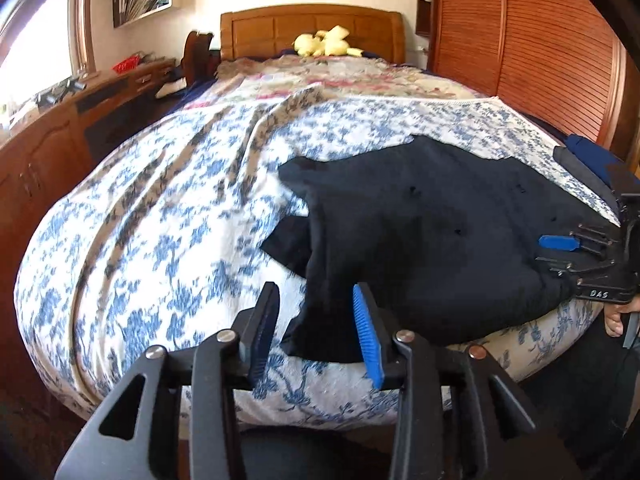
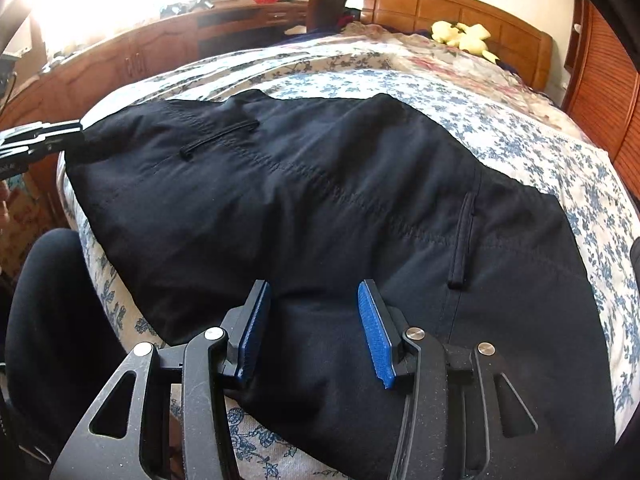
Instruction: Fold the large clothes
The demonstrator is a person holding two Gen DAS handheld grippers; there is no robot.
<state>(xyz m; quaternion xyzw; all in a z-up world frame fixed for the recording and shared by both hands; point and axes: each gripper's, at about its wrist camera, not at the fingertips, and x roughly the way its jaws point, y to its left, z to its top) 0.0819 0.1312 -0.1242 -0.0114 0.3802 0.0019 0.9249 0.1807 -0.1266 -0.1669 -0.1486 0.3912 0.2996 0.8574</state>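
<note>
A black pair of trousers (image 2: 320, 200) lies folded on the blue-flowered bedspread (image 1: 180, 200) near the bed's foot edge; it also shows in the left wrist view (image 1: 440, 232). My left gripper (image 1: 316, 300) is open, its jaws astride the garment's near left corner, with fabric between them. My right gripper (image 2: 312, 300) is open over the garment's near edge, fabric lying between the pads. The right gripper also shows at the right in the left wrist view (image 1: 560, 248). The left gripper shows at the left edge of the right wrist view (image 2: 44, 136).
A wooden headboard (image 1: 312, 28) with a yellow plush toy (image 1: 326, 42) stands at the far end. A wooden desk and cabinets (image 1: 60, 132) run along the left. A slatted wooden wardrobe (image 1: 540, 40) stands at the right. My dark-clad leg (image 2: 52, 300) is at the bed's foot.
</note>
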